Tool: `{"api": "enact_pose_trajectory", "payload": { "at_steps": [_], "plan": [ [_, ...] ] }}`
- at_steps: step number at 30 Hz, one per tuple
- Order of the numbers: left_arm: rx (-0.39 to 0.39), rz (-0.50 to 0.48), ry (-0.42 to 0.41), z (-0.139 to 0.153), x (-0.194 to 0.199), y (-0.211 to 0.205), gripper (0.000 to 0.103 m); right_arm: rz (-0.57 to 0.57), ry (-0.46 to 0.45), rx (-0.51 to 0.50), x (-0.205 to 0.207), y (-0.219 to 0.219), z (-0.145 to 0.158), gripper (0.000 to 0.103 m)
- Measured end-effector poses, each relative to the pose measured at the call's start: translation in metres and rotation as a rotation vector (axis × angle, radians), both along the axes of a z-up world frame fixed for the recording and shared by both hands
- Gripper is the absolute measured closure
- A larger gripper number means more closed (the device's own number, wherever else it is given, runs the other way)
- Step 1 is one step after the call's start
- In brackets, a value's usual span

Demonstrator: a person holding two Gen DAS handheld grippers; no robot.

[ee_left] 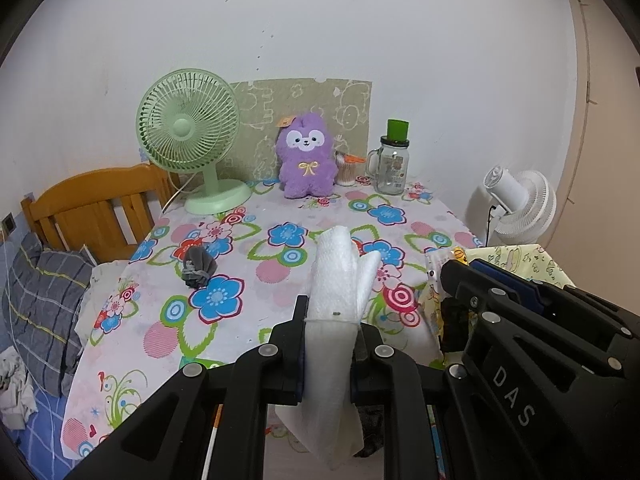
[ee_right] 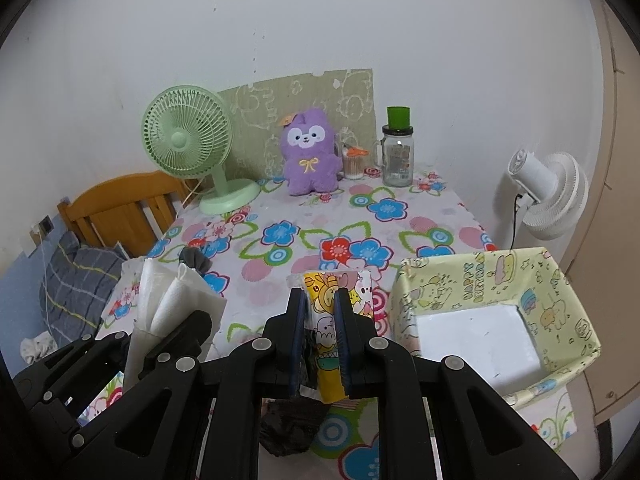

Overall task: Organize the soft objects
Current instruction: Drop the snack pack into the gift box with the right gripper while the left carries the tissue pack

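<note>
1. Plainly, "DAS" is showing on the right gripper (ee_left: 460,276); "HAPPY BIRTHDAY" is printed inside the paper box (ee_right: 568,300) at the table's right edge.
2. Left gripper (ee_left: 330,320) is clamping a white folded cloth (ee_left: 340,280).
3. Right gripper (ee_right: 320,304) is squeezing a cartoon-printed pouch (ee_right: 332,292).

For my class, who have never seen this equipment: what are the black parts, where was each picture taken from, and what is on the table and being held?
Two hand-held black grippers, each carrying its own camera looking along its fingers. The left gripper clamps a folded white cloth. The right gripper clamps a yellow cartoon-printed packet. On the flowered tablecloth are a green desk fan, a purple plush toy, a glass jar mug, a small grey fabric bundle and a yellow paper-lined box.
</note>
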State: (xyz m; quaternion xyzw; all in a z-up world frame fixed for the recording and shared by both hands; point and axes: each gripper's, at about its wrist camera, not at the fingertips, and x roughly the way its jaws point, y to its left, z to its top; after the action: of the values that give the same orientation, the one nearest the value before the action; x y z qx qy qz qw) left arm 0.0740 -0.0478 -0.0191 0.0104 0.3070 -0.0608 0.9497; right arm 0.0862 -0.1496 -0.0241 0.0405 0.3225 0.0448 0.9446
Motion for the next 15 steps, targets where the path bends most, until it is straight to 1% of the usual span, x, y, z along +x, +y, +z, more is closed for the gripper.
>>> {"api": "enact_pose_trajectory", "payload": {
  "at_steps": [15],
  "plan": [
    [-0.009,-0.059,-0.029,0.011,-0.005,-0.041,0.090,-0.043,-0.033,-0.009,-0.012,-0.041,0.015,0.086]
  ]
}}
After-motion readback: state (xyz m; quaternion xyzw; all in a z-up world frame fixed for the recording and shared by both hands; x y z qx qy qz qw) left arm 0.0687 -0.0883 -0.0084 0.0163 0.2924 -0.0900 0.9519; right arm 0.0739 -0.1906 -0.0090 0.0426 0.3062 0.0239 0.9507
